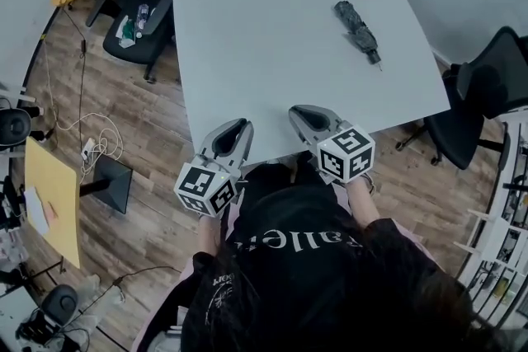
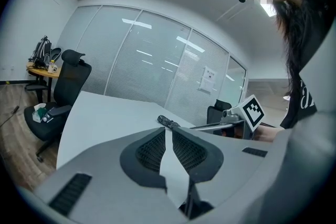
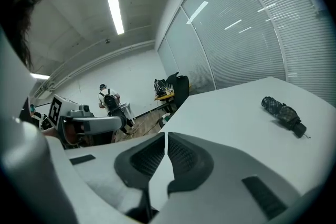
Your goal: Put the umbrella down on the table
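Umbrella (image 1: 356,31): lay flat on worktop (image 1: 247,29), well beyond left hand-held gripper (image 1: 239,128) and right hand-held gripper (image 1: 299,113), both closed, empty; best left untouched.

Office; glass partitions (image 2: 142,68); swivel chairs (image 2: 73,80)

black office chair (image 1: 153,35), yellow board (image 1: 51,195), wood floor (image 1: 153,148)

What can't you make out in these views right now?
- Underside of the umbrella: head view, lying on the table.
- Most of the umbrella: left gripper view, behind the left gripper.
- Table's near edge: head view, partly under the left gripper and right gripper.
- Person in the background: right gripper view, too small for detail.
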`<action>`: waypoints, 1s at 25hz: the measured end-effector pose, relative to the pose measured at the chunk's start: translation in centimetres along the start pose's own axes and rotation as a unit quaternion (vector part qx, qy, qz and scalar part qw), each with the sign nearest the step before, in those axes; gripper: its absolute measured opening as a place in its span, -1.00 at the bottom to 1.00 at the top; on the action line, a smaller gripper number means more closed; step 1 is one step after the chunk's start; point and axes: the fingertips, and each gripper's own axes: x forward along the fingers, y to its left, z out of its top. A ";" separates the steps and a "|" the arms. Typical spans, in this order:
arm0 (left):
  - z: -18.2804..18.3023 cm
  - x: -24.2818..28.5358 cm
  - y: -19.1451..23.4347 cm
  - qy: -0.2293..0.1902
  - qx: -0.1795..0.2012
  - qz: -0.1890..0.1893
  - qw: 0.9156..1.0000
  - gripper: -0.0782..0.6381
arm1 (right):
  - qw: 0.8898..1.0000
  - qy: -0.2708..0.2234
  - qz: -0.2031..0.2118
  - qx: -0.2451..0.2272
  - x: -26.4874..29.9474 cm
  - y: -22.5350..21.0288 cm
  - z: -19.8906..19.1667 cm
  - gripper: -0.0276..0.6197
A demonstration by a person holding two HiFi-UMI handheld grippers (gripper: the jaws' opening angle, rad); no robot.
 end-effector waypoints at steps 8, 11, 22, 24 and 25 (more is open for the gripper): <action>-0.3 -1.9 0.3 -0.006 -0.004 -0.012 1.000 -0.66 | 0.998 0.020 -0.006 -0.051 0.3 2.4 -0.2 -0.82; -0.3 -2.0 0.2 -0.011 -0.008 -0.010 1.000 -0.66 | 0.998 0.026 -0.007 -0.058 0.2 2.6 -0.1 -0.82; -1.4 -2.1 0.5 0.002 -0.006 0.000 1.000 -0.66 | 0.997 0.037 0.005 -0.069 1.5 2.4 0.0 -0.82; -1.5 -1.9 0.5 0.006 -0.003 0.000 1.000 -0.66 | 0.997 0.037 0.006 -0.070 1.5 2.2 0.1 -0.82; -1.5 -1.7 0.5 0.008 -0.001 -0.001 1.000 -0.66 | 0.997 0.037 0.006 -0.071 1.5 2.1 0.2 -0.82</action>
